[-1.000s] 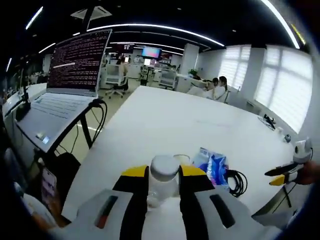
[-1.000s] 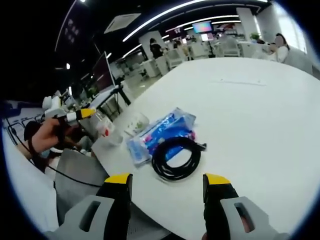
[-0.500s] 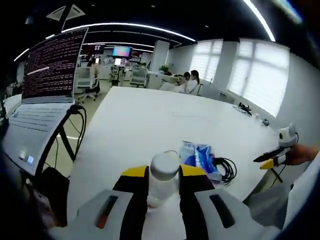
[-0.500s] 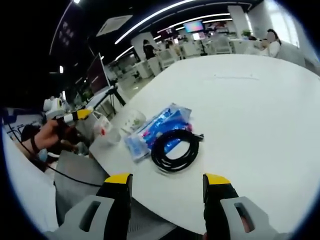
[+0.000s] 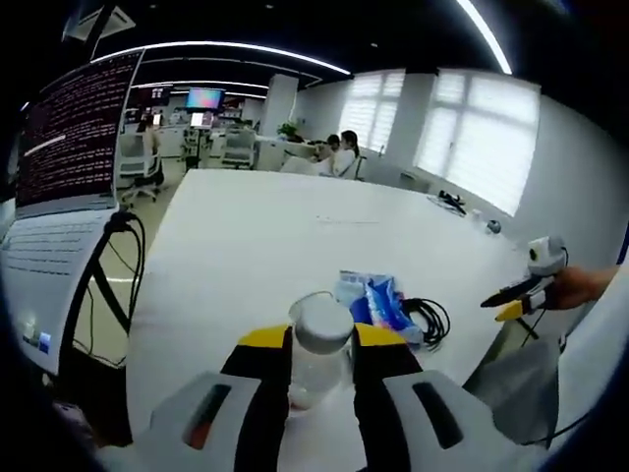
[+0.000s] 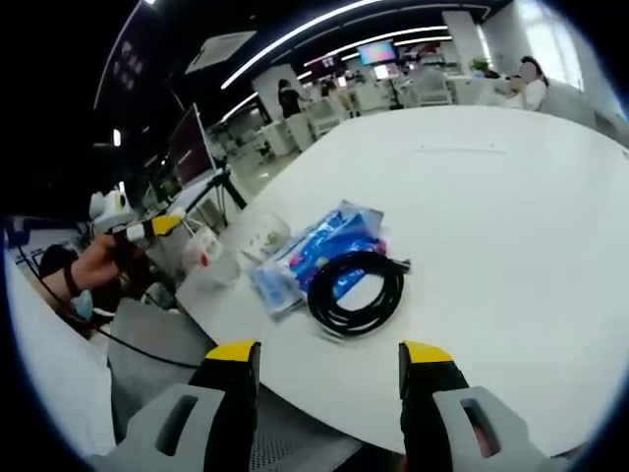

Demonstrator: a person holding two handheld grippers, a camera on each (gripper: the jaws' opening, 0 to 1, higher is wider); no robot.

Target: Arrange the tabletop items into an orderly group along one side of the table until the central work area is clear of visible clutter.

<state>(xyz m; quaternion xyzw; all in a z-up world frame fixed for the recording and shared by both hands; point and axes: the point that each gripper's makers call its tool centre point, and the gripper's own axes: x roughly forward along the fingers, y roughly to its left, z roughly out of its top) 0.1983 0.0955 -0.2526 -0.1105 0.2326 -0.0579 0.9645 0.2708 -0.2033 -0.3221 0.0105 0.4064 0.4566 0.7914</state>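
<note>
Crowding the table (image 6: 511, 216) edge: cable coil (image 6: 356, 293), blue packet (image 6: 319, 251), cup (image 6: 263, 236).

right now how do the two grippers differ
The left gripper is shut on a clear bottle with a white cap, at the table's near edge; the right gripper is open and holds nothing, facing the coiled black cable. Both have yellow-tipped black jaws on grey bodies.
</note>
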